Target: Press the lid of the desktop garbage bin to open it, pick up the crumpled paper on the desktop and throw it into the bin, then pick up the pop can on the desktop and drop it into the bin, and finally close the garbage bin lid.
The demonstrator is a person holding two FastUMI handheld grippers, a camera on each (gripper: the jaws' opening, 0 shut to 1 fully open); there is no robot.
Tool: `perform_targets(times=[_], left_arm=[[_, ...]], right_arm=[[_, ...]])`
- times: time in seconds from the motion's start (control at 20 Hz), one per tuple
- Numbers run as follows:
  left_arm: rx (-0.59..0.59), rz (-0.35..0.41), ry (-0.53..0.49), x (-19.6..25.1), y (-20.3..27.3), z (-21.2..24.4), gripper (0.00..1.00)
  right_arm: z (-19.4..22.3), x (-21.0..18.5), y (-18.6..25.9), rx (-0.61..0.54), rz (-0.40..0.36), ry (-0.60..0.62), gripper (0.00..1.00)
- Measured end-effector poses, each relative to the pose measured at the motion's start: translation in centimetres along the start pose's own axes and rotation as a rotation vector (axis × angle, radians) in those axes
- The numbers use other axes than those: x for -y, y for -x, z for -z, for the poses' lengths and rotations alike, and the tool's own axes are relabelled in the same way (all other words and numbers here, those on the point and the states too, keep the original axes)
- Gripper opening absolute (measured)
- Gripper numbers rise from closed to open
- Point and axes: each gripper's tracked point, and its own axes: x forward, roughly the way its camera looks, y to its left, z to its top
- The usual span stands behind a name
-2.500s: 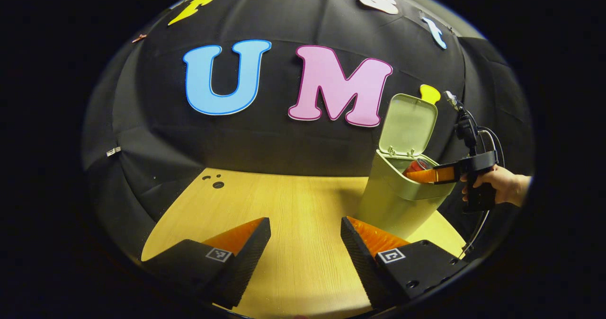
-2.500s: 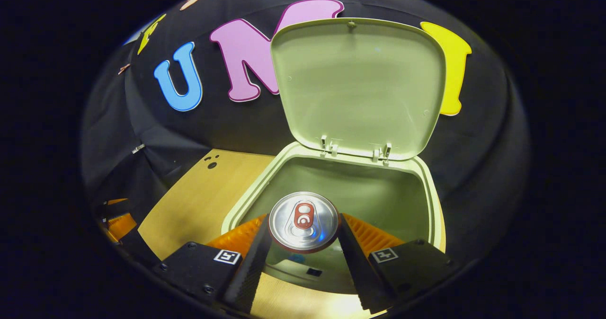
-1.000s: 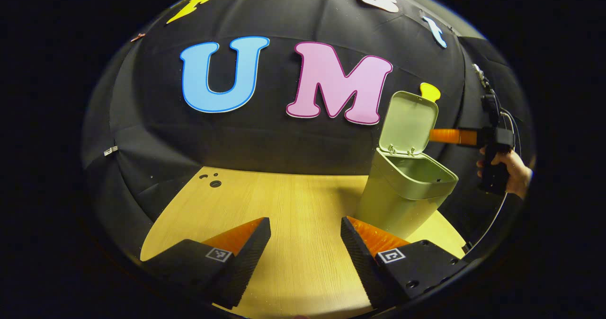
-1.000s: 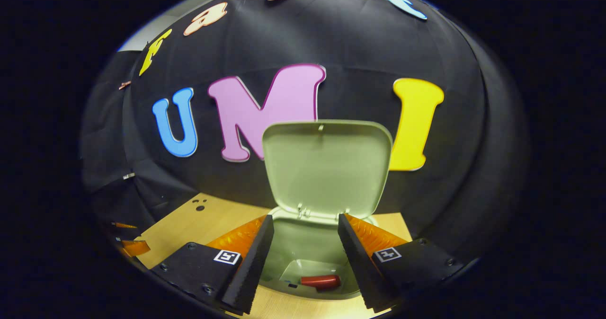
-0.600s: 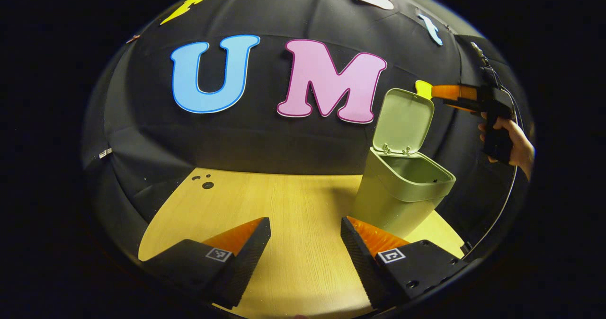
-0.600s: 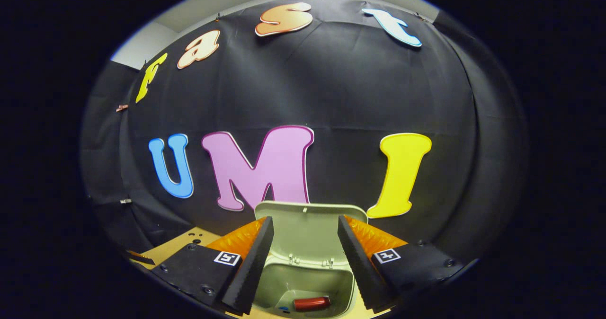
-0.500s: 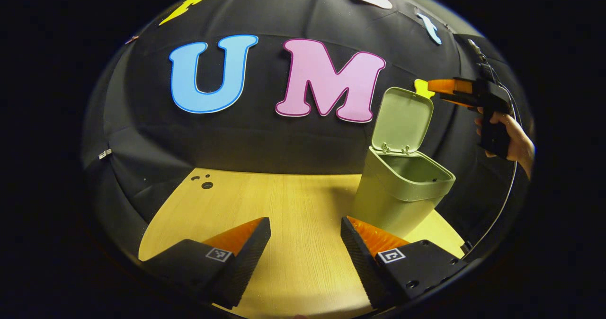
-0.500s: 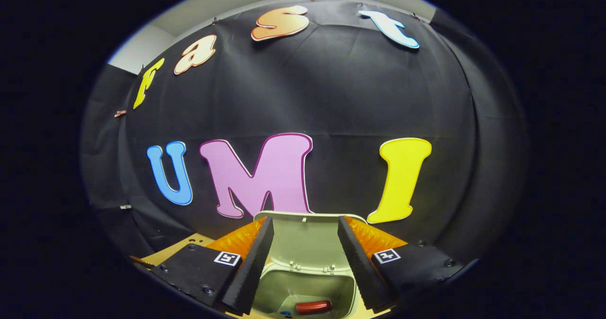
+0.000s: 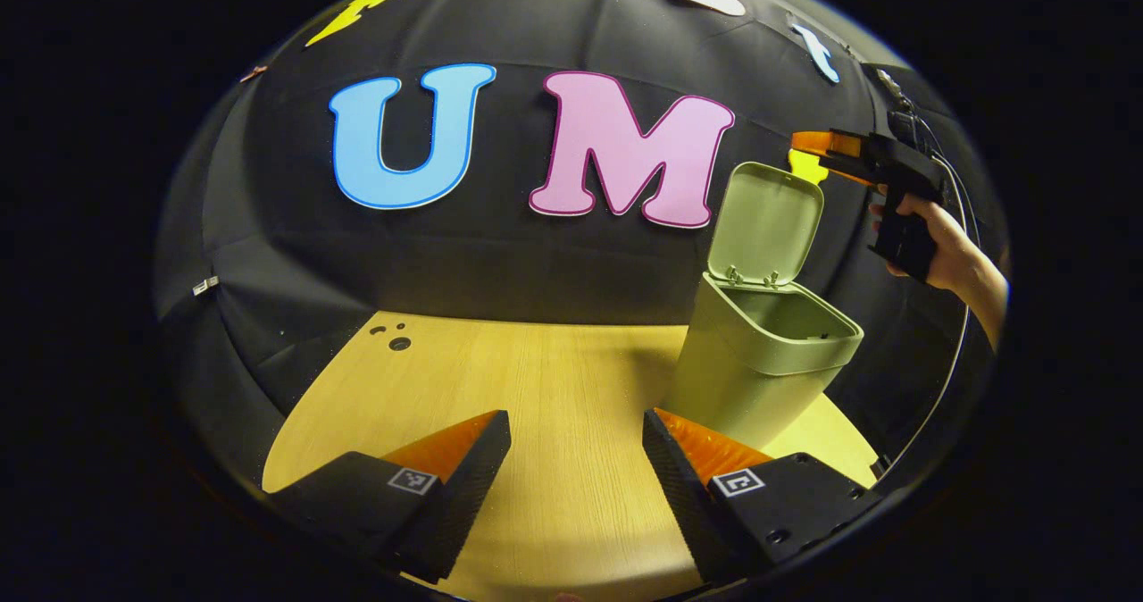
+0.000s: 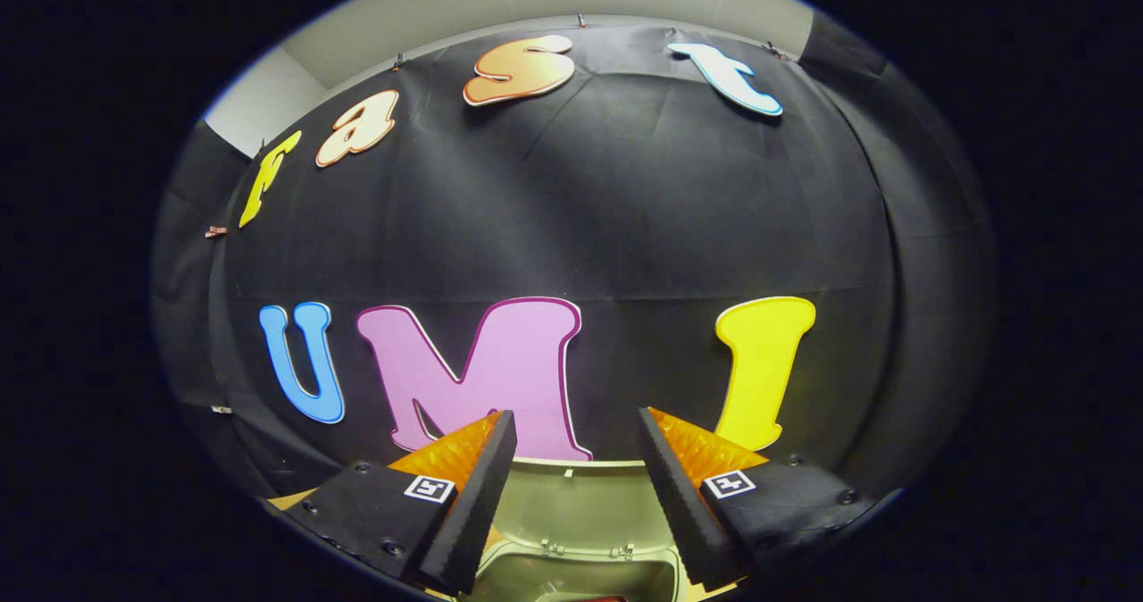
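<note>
A pale green garbage bin (image 9: 755, 365) stands on the wooden table's right side, its lid (image 9: 773, 222) swung up and open. My left gripper (image 9: 576, 459) hovers open over the table, left of and in front of the bin, with nothing between its fingers. A hand (image 9: 951, 249) holds my right gripper (image 9: 808, 145) just above the lid's top edge. In the right gripper view, my right gripper (image 10: 576, 459) is open and empty, with the lid (image 10: 580, 504) and the bin's rim low between its fingers. A sliver of red shows at that view's bottom edge, inside the bin.
The wooden table (image 9: 554, 388) stretches left of the bin, with a few small dark holes (image 9: 397, 341) near its far left corner. The black cloth wall stands close behind the bin. A cable (image 9: 946, 379) hangs from the right gripper past the bin's right side.
The right gripper let the can drop into the bin, opened, and rose from the bin's mouth to above the lid's top edge. The left gripper has hardly moved.
</note>
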Motion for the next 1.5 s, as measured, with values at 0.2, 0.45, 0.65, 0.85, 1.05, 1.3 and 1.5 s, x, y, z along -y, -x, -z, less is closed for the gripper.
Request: perform_targets(times=[0.2, 0.45, 0.65, 0.85, 1.05, 1.3, 1.5], left_arm=[[-0.008, -0.028, 0.016, -1.0, 0.5, 0.2, 0.96], [-0.001, -0.055, 0.024, -2.2, 0.9, 0.1, 0.96], [0.008, -0.042, 0.038, -2.1, 0.8, -0.1, 0.96], [0.014, -0.017, 0.038, -1.6, 0.8, -0.1, 0.96], [0.022, 0.002, 0.03, -1.2, 1.0, -0.3, 0.96], [0.026, 0.017, 0.022, -0.9, 1.1, -0.3, 0.96], [0.027, 0.026, 0.019, -0.7, 1.0, -0.3, 0.96]], right_arm=[[1.5, 0.9, -2.1, -0.022, 0.039, -0.001, 0.86], [3.5, 1.8, -2.1, -0.076, 0.041, 0.008, 0.86], [3.3, 0.6, -0.1, -0.095, 0.022, 0.08, 0.88], [3.6, 0.4, 1.9, -0.12, 0.015, 0.055, 0.88], [4.3, -0.1, 4.0, -0.147, 0.007, 0.069, 0.88], [5.3, -0.5, 6.4, -0.189, 0.003, 0.057, 0.88], [6.8, -0.9, 8.0, -0.234, -0.009, 0.055, 0.88]])
